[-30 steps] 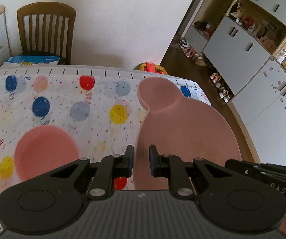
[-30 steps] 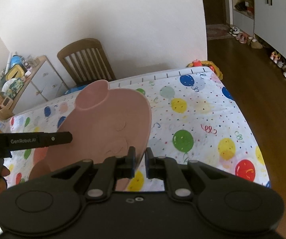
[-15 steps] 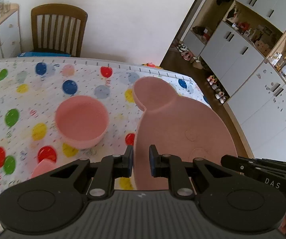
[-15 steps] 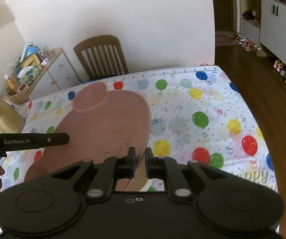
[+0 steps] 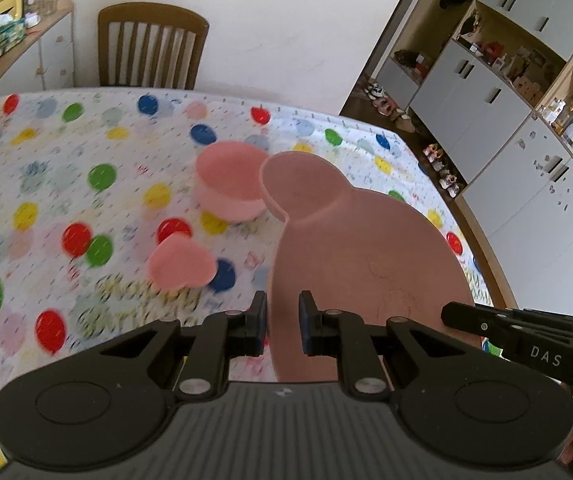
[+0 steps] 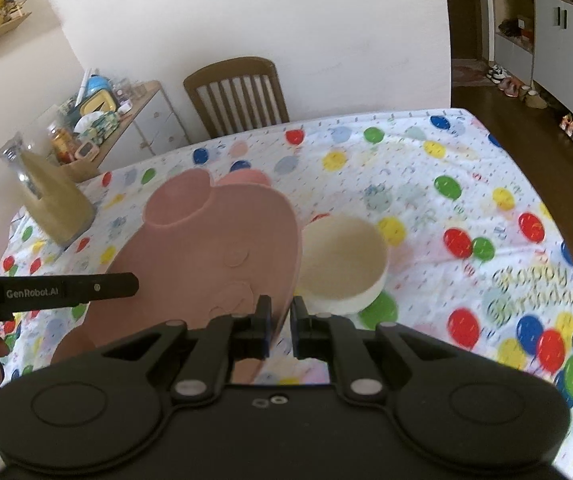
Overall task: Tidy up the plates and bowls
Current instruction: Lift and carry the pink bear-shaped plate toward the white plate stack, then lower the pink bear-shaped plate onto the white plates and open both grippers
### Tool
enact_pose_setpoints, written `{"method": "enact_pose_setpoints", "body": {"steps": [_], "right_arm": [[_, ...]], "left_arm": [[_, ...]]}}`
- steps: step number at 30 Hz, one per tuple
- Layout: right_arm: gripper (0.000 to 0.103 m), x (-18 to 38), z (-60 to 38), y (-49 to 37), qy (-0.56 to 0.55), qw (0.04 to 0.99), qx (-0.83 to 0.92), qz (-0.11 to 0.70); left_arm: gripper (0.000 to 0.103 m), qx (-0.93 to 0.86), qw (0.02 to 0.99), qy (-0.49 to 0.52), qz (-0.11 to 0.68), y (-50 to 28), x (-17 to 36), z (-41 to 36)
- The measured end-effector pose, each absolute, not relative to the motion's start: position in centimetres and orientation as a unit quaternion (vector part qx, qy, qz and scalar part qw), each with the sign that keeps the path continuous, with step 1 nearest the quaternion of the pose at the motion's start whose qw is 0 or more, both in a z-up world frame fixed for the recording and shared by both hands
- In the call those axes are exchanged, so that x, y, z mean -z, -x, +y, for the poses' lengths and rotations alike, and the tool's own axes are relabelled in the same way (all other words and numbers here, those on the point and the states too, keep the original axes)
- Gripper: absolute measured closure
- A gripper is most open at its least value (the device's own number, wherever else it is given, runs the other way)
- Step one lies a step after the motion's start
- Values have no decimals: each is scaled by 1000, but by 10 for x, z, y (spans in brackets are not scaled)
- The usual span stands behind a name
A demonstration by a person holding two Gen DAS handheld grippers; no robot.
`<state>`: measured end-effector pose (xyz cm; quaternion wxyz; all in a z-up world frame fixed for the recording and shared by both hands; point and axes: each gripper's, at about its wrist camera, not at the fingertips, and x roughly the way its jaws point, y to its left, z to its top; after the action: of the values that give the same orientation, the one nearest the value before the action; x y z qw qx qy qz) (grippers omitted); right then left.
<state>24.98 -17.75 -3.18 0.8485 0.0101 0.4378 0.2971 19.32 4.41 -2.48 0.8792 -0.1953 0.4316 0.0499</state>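
Observation:
A large pink bear-shaped plate (image 5: 366, 264) with a round ear is held above the table by both grippers. My left gripper (image 5: 282, 320) is shut on its near left edge. My right gripper (image 6: 280, 326) is shut on the plate's (image 6: 214, 248) right edge. Below, a pink bowl (image 5: 230, 184) stands on the balloon tablecloth, and a small pink heart-shaped dish (image 5: 182, 264) lies nearer. A cream bowl (image 6: 342, 260) stands just right of the plate in the right wrist view.
A glass jar with beige contents (image 6: 50, 196) stands at the table's left. A wooden chair (image 5: 152, 52) is at the far side. A dresser with clutter (image 6: 126, 120) is at the left; cabinets (image 5: 506, 100) and floor at the right.
Both grippers have carried the plate back and up over the table. The pink bowl now lies farther away, and the heart dish, cream bowl and jar have come into view.

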Motion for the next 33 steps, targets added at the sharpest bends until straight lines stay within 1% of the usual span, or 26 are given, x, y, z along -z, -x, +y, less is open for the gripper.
{"method": "enact_pose_setpoints", "body": {"steps": [9, 17, 33], "right_arm": [[94, 37, -160, -196, -8, 843, -304, 444], [94, 47, -142, -160, -2, 836, -311, 451], [95, 90, -112, -117, 18, 818, -319, 479]], "left_arm": [[87, -56, 874, 197, 441, -130, 31, 58], [87, -63, 869, 204, 447, -89, 41, 76], [87, -78, 847, 221, 477, -45, 90, 99]]}}
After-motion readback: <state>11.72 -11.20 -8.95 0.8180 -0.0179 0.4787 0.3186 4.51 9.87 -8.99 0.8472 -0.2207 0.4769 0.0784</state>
